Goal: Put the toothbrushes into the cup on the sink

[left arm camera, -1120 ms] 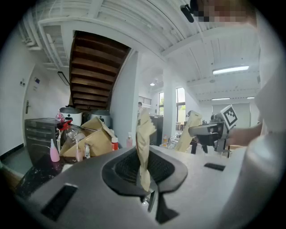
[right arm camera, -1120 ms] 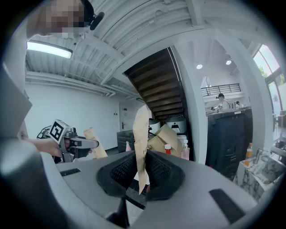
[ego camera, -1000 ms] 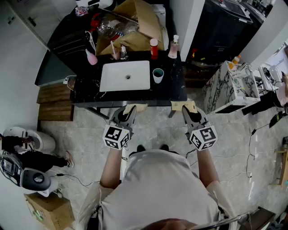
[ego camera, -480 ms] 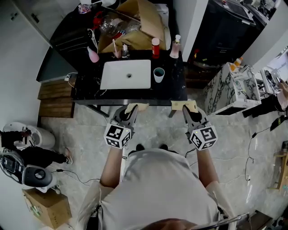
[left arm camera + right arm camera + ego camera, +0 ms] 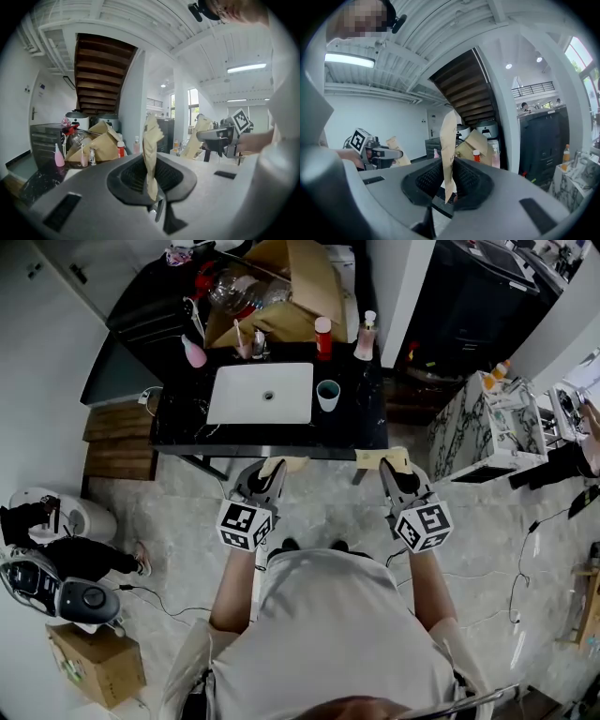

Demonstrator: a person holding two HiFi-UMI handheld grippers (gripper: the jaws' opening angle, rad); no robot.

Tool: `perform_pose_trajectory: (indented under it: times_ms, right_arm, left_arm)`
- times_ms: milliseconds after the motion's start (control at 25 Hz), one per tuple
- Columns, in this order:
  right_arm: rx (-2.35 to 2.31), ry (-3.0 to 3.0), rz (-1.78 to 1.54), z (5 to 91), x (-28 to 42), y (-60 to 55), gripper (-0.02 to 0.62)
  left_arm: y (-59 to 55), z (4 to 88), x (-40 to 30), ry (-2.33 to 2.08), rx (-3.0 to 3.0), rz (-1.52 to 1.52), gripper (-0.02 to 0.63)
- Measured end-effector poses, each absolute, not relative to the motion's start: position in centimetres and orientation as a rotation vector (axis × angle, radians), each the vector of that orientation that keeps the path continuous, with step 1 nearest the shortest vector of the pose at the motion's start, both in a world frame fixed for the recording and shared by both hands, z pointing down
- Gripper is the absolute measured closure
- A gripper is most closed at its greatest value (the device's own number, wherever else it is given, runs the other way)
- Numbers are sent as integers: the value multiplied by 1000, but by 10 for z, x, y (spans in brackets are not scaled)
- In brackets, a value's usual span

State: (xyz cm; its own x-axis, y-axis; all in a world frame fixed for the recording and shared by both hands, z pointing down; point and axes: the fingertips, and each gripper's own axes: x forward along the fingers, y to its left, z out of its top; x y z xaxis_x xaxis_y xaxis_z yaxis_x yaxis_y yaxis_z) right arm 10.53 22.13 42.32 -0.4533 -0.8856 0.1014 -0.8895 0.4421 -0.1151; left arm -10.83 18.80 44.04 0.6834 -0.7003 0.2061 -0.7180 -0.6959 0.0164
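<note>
**At the washroom bench, two paper packets held short of the cup**

A pale tiled floor and a black bench fill the head view, and a person in a light shirt stands facing the bench with a gripper in each hand. The jaws of the left gripper are closed to a narrow gap on a tan paper packet, which stands upright between them. The right gripper has its jaws pinched in the same way on a second tan packet, also upright. What the packets hold cannot be told.

From above, the left gripper and right gripper sit side by side over the floor, just short of the bench's near edge, with the packets pointing toward it. A white sink is set into the bench. The cup stands just right of the sink, well apart from both grippers. A pink bottle, a red-capped bottle and a pump bottle line the far edge of the bench. An open cardboard box lies behind them.
</note>
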Motion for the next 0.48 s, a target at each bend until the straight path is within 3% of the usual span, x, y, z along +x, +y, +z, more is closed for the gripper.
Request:
perform_pose_trajectory:
  times_ms: [480]
  right_arm:
    - [1520,-2689,231,435,135,201,531]
  left_arm:
    - [180,452,-77,-1267,2768,329,572]
